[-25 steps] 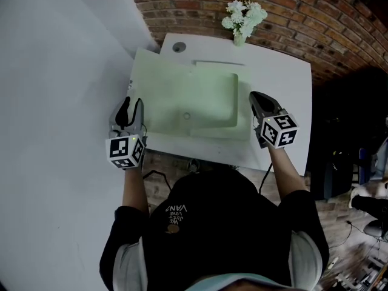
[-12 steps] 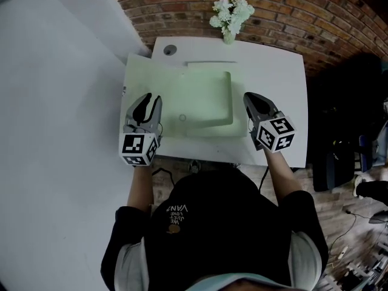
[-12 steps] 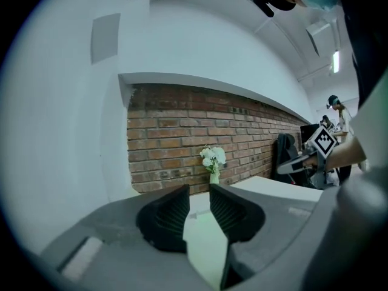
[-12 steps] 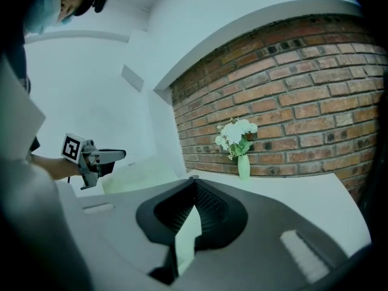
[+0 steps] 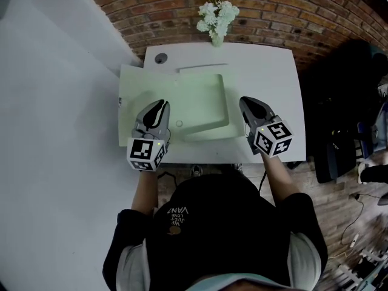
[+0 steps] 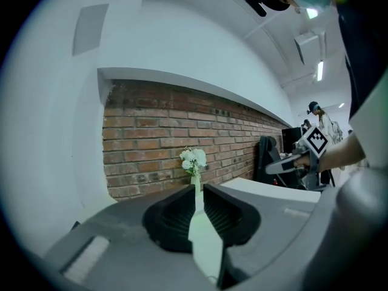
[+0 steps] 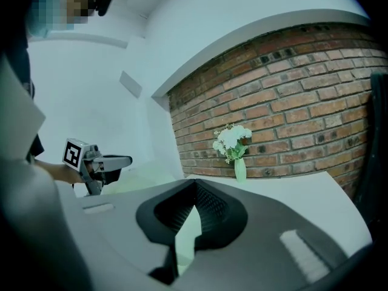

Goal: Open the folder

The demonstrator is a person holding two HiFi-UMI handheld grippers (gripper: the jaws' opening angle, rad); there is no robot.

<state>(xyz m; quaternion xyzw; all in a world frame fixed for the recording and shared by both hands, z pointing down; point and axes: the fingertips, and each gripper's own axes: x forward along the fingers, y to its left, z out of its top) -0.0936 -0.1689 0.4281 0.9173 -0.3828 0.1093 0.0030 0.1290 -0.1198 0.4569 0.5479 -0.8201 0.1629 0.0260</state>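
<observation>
The left tongs (image 5: 160, 104) have slid in from beyond the left edge of the folder (image 5: 200, 102) over its near-left part, jaws just closing to a slit, nothing between. The right tongs (image 5: 245, 101), jaws together, hover just right of the folder, which lies flat on the bench (image 5: 267, 71). Approach step, I judge; next, catch the cover's edge.

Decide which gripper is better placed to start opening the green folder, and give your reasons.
Left, probably. The left gripper is over the folder near its round button; its jaws have just been closing, with nothing between them. The right gripper sits beside the folder's right edge, shut.
</observation>
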